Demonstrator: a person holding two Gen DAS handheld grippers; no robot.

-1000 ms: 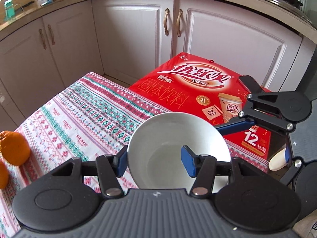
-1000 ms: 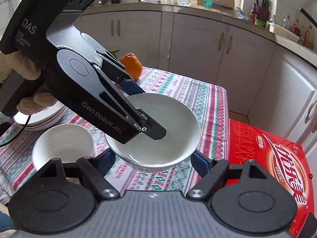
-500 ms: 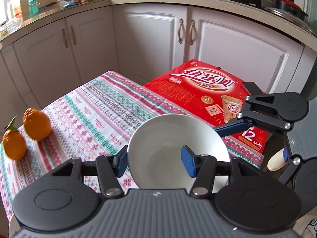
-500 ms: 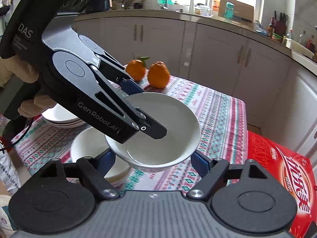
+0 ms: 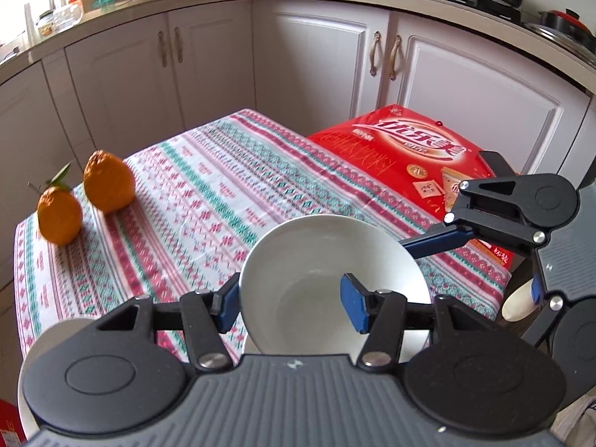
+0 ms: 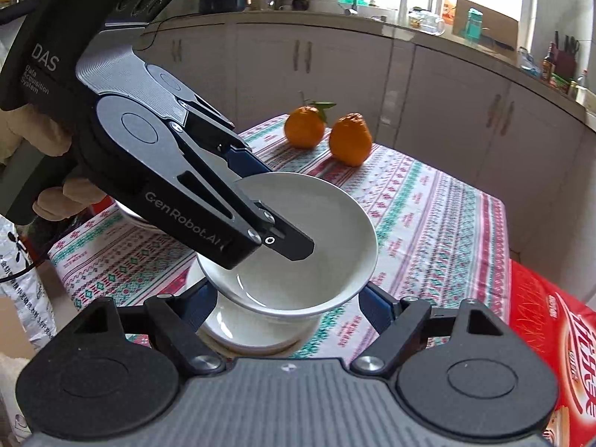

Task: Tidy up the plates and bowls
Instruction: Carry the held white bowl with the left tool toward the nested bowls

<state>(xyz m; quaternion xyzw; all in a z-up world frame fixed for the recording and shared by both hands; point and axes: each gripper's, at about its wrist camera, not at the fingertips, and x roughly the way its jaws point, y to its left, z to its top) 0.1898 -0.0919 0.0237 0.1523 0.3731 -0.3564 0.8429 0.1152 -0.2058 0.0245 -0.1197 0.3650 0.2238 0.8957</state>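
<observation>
We are holding a white bowl off the table with both tongs at once, in the lower centre of both wrist views. The left gripper is clamped on the bowl's rim, one blue pad inside the bowl and the other against the outer wall. The right gripper is standing fairly wide, its jaws bracketing the bowl's lower wall from either side; whether the pads are actually pressing on it we cannot tell. Directly beneath the carried bowl, at the lower centre of the right wrist view, a second bowl is sitting on the table, so we judge the nesting step to be nearly lined up but not yet done: the carried bowl is above it, not seated in it. A stack of plates is partly hidden behind the left tool at the left of that view; its count we cannot read. The table is wearing a striped patterned tablecloth in red, green and white, with two oranges toward its far edge. A red carton is lying beyond the cloth on the right of the left wrist view. White kitchen cabinets and a cluttered worktop are wrapping round the background.
</observation>
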